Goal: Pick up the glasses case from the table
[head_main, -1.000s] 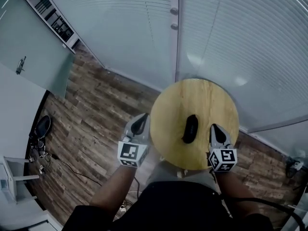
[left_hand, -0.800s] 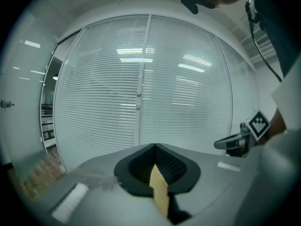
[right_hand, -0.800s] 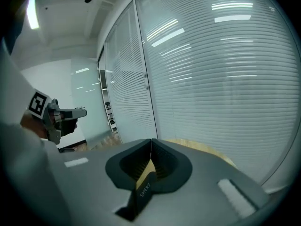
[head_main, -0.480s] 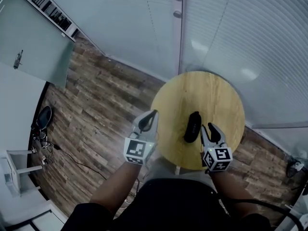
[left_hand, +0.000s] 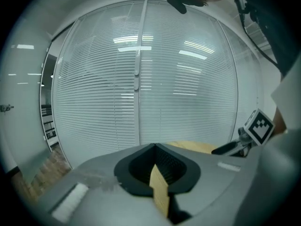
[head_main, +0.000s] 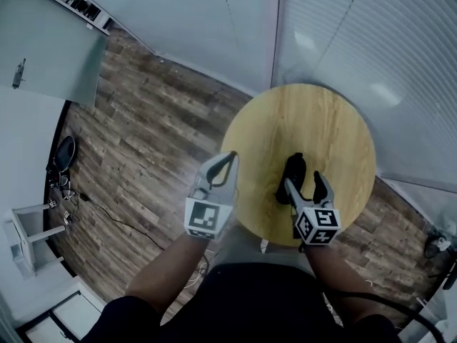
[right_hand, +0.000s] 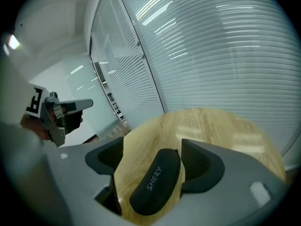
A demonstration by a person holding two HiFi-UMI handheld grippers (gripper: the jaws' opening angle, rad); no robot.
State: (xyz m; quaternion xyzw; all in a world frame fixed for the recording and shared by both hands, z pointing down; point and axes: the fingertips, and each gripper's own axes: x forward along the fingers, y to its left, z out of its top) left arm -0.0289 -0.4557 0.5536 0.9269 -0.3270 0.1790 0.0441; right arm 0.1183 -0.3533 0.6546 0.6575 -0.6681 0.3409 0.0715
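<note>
The right hand-held gripper [head_main: 303, 183] has come down from the counter's [head_main: 321, 120] near edge over the case [right_hand: 155, 178] — its 2 jaws have just opened wide and straddle it, not yet pressing. The case lies flat on the counter, so closing looks next. The left hand-held gripper [head_main: 223, 168] is closed, off-counter

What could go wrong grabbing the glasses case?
The right gripper has just been opening its jaws, which straddle the glasses case without pressing it. It lies skewed between them, so closing may twist it or slip off its rounded shell. The left gripper, shut beside the table, can't steady it.
</note>
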